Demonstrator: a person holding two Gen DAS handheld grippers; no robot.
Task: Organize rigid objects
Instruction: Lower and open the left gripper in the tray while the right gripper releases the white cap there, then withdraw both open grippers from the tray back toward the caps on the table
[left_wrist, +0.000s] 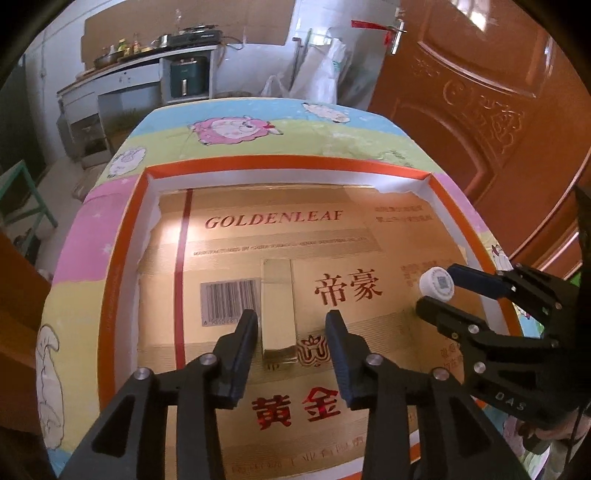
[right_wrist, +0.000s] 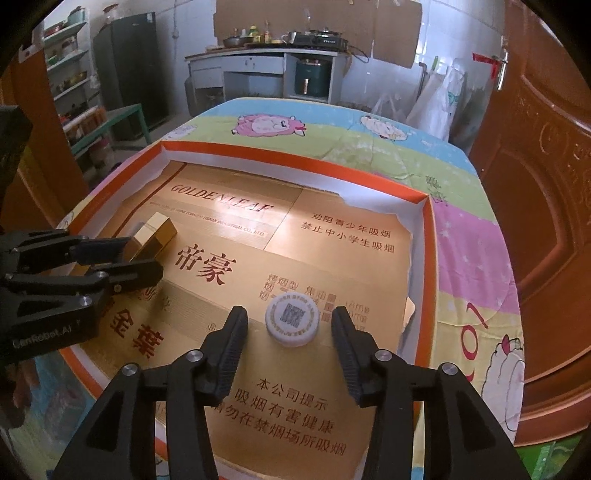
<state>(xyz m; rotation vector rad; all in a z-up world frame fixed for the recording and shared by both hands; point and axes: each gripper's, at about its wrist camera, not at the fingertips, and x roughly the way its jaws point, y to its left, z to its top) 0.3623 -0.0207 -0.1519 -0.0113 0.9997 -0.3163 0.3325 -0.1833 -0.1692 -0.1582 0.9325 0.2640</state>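
Between the left tongs (left_wrist: 291, 332), which stand apart, a small gold box (left_wrist: 277, 306) lies on the gold cardboard lining an orange-rimmed tray (left_wrist: 122, 258); the right tongs (right_wrist: 290, 325) stand apart around a white cap (right_wrist: 291, 323). Both things look light, stiff and smooth, so they are best pinched across their narrow sides. Beyond the tray, the cartoon-print table (left_wrist: 258, 125) carries nothing obstructive; only the tray's rim could hinder.

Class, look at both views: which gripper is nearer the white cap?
Right. The right gripper straddles the white cap, jaws open either side; the left gripper sits farther off, around the gold box.
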